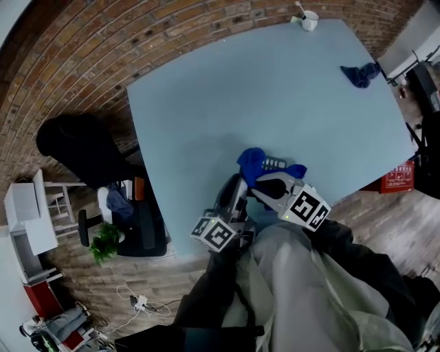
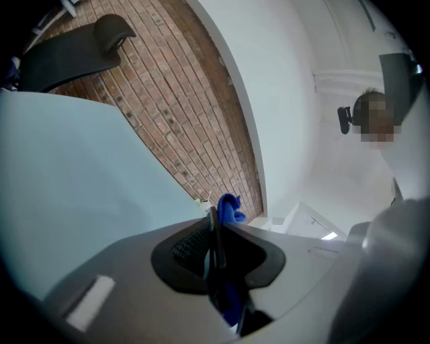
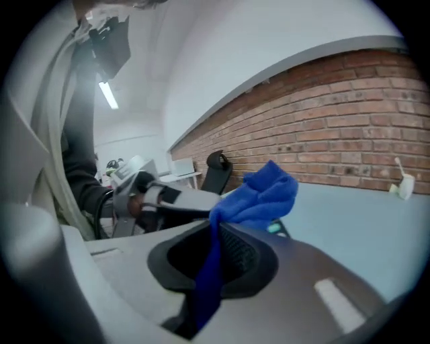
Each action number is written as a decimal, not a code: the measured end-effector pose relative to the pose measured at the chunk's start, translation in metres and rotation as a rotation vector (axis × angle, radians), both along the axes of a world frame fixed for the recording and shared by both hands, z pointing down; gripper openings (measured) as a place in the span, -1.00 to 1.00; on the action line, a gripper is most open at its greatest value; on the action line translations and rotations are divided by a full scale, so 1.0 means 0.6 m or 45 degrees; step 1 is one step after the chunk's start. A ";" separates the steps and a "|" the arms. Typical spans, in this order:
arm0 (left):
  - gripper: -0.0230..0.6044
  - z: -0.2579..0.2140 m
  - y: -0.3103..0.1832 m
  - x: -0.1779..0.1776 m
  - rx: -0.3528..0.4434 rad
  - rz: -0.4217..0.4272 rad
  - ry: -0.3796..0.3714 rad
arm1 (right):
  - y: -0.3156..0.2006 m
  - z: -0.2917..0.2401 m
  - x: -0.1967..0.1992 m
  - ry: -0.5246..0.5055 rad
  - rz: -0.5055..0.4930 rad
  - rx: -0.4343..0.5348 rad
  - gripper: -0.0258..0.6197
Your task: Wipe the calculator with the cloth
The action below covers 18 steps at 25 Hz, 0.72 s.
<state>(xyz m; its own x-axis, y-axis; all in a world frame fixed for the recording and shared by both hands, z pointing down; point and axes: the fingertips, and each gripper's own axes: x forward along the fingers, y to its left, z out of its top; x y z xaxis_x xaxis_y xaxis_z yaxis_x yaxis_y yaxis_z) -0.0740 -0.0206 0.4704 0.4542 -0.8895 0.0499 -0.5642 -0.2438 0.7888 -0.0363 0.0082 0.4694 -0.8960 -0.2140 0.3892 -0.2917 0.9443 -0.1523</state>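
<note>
In the head view a blue cloth [image 1: 251, 162] lies bunched over a dark calculator [image 1: 276, 164] near the table's front edge. My left gripper [image 1: 240, 181] reaches in from the lower left. In the left gripper view its jaws [image 2: 215, 219] are shut on a thin dark edge, the calculator [image 2: 213, 235], with the cloth [image 2: 230, 207] showing just past it. My right gripper [image 1: 261, 185] comes in from the lower right. In the right gripper view it [image 3: 218, 226] is shut on the cloth [image 3: 259, 196], which hangs through the jaws. A corner of the calculator [image 3: 276, 229] peeks out under the cloth.
The light blue table [image 1: 247, 96] carries a second dark blue cloth [image 1: 360, 73] at its far right and a small white holder [image 1: 307, 20] at the far edge. A black office chair [image 1: 77, 142], a plant [image 1: 106, 241] and a red crate [image 1: 397, 178] stand on the floor.
</note>
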 end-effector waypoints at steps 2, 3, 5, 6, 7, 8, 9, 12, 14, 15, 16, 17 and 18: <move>-0.75 -0.003 0.007 0.003 0.007 0.025 -0.004 | -0.055 0.004 0.043 0.015 0.154 0.018 -0.80; -0.75 -0.006 0.010 0.006 0.012 0.041 -0.007 | -0.086 0.004 0.067 0.022 0.244 0.028 -0.80; -0.75 -0.019 0.013 0.015 0.023 0.074 -0.023 | -0.130 -0.001 0.095 0.020 0.353 0.029 -0.80; -0.75 -0.024 0.013 0.019 0.031 0.086 -0.039 | -0.137 -0.007 0.094 0.006 0.356 0.021 -0.80; -0.75 -0.026 0.012 0.024 0.039 0.095 -0.067 | -0.133 -0.014 0.085 -0.016 0.329 0.010 -0.80; -0.75 -0.027 0.010 0.028 0.047 0.104 -0.108 | -0.120 -0.023 0.070 -0.048 0.282 -0.003 -0.80; -0.75 -0.026 0.008 0.033 0.058 0.116 -0.157 | -0.100 -0.035 0.052 -0.091 0.222 -0.024 -0.80; -0.76 -0.030 0.005 0.048 0.113 0.162 -0.307 | -0.047 -0.071 0.010 -0.205 0.054 -0.090 -0.80; -0.78 -0.041 0.008 0.057 0.161 0.198 -0.408 | -0.061 -0.080 0.020 -0.173 0.074 -0.054 -0.81; -0.78 -0.046 0.011 0.062 0.181 0.218 -0.458 | -0.082 -0.079 0.032 -0.149 0.122 -0.034 -0.81; -0.78 -0.050 0.013 0.068 0.200 0.235 -0.501 | -0.103 -0.078 0.045 -0.132 0.171 -0.028 -0.81; -0.77 -0.052 0.015 0.073 0.218 0.249 -0.536 | -0.118 -0.078 0.053 -0.121 0.200 -0.033 -0.81; -0.77 -0.054 0.015 0.078 0.234 0.261 -0.568 | -0.122 -0.081 0.053 -0.115 0.195 -0.037 -0.81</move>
